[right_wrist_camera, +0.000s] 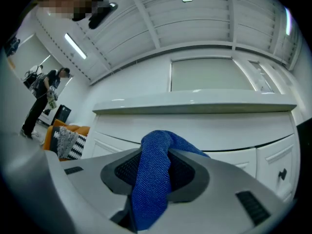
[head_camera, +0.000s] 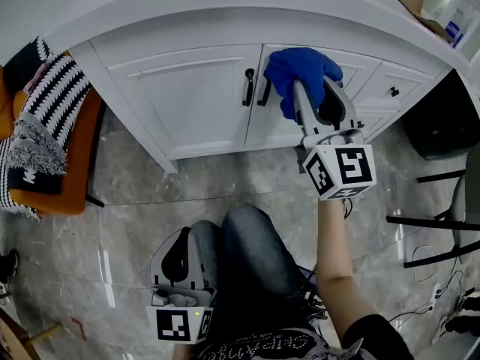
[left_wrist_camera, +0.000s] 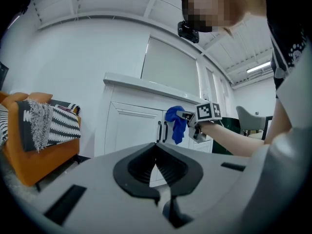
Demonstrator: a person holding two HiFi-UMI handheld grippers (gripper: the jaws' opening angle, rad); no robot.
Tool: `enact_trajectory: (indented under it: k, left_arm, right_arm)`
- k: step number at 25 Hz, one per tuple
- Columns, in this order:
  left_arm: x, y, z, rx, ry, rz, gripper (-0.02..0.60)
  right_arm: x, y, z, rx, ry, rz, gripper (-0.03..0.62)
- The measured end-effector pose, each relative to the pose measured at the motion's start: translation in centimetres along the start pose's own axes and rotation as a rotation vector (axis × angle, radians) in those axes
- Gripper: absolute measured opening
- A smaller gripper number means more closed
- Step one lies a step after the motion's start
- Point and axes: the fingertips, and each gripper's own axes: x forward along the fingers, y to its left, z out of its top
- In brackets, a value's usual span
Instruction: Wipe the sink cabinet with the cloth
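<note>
1. The right gripper, jaws clamped on the blue cloth, holds it at the sink cabinet door, just right of the black handles. A loose fold could snag there and drag out.
2. Only a bunched strip sits between the jaws, so hard rubbing may pull it free.
3. The left gripper, jaws together on nothing, hangs well below the handles, too far away to catch a dropped cloth.

Dark blue jeans, black sleeve (black-and-white marker cubes)

Bright ceiling strip light, fisheye edges, sharp.
</note>
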Motion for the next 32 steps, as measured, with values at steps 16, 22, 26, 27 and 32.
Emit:
enact_trajectory:
  k: [16, 22, 26, 27, 32]
  left_arm:
    - [-0.3, -0.4, 0.2, 0.006, -0.005, 0.023, 0.005]
    - [0.1, -0.6, 0.0, 0.007, 0.000, 0.021, 0.005]
    - [0.7, -0.9, 0.0, 0.009, 0.006, 0.017, 0.005]
    - [0.8, -1.0, 0.0, 0.010, 0.008, 0.015, 0.005]
    - [1.4, -1.2, -0.1, 0.009, 0.012, 0.016, 0.005]
  right_arm:
    - [3.3, 0.5, -1.8, -0.041, -0.012, -0.029, 0.143]
    - [2.7, -2.7, -2.5, -0.031, -0.005, -0.073, 0.143]
    - [2.3, -4.2, -2.6, -0.047, -0.009, -0.087, 0.143]
    - [2.2, -4.6, -2.6, -0.046, -0.010, -0.094, 0.143]
    - [1.8, -6.4, -2.8, -0.043, -0.011, -0.124, 0.143]
